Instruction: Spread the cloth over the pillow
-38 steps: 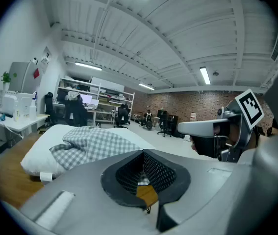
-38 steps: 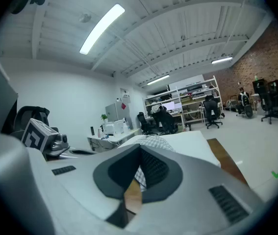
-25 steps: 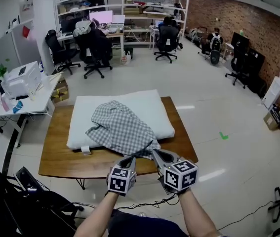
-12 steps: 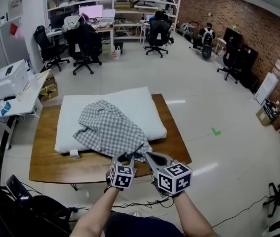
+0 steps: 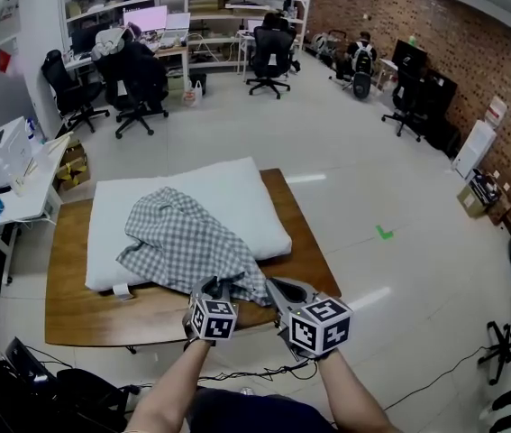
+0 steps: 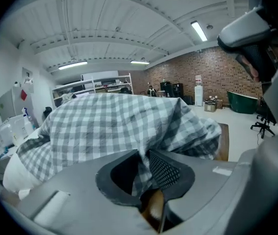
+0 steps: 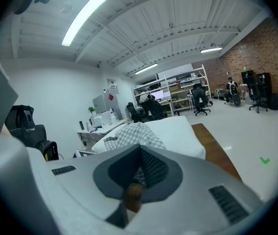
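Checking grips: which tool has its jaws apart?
The left tool: its jaws, just closing, stand apart around the checked cloth; the right tool is shut on it.

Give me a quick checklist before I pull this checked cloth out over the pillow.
1. Right tool shut on grey-and-white checked cloth: ok.
2. Left tool gripping cloth: not ok; its jaws have just been closing, cloth hangs between them, a gap remains.
3. Cloth spread flat over white rectangular pillow: not ok, bunched.
4. Cloth's far edge free: cannot tell.
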`<state>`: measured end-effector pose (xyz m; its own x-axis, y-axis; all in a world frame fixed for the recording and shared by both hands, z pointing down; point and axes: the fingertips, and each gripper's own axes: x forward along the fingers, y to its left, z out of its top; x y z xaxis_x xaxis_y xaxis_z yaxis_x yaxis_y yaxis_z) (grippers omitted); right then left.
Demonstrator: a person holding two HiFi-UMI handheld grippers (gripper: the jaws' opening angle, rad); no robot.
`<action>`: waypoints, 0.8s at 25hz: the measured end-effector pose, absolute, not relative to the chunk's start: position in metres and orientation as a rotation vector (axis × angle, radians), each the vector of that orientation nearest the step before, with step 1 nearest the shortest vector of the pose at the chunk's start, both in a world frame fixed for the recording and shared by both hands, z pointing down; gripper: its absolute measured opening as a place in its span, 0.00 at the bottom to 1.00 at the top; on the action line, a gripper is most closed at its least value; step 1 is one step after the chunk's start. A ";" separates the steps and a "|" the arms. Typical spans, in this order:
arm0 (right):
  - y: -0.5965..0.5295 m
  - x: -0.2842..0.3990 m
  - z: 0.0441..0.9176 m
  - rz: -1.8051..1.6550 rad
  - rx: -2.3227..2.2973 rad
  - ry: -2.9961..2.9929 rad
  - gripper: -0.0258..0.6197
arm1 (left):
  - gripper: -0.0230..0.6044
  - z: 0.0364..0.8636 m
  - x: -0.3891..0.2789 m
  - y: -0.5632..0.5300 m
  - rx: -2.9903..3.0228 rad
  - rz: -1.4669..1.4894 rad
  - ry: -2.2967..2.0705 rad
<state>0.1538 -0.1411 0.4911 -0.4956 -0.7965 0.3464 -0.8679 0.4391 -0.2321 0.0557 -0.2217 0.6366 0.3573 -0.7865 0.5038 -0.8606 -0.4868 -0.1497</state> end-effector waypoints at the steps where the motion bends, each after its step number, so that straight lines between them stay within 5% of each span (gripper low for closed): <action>1: -0.142 0.154 0.491 0.573 1.467 -2.504 0.06 | 0.11 0.634 0.054 -0.222 2.468 0.778 -1.521; 20: -0.130 0.140 0.487 0.607 1.437 -2.562 0.06 | 0.06 0.462 -0.056 -0.237 2.452 0.270 -1.711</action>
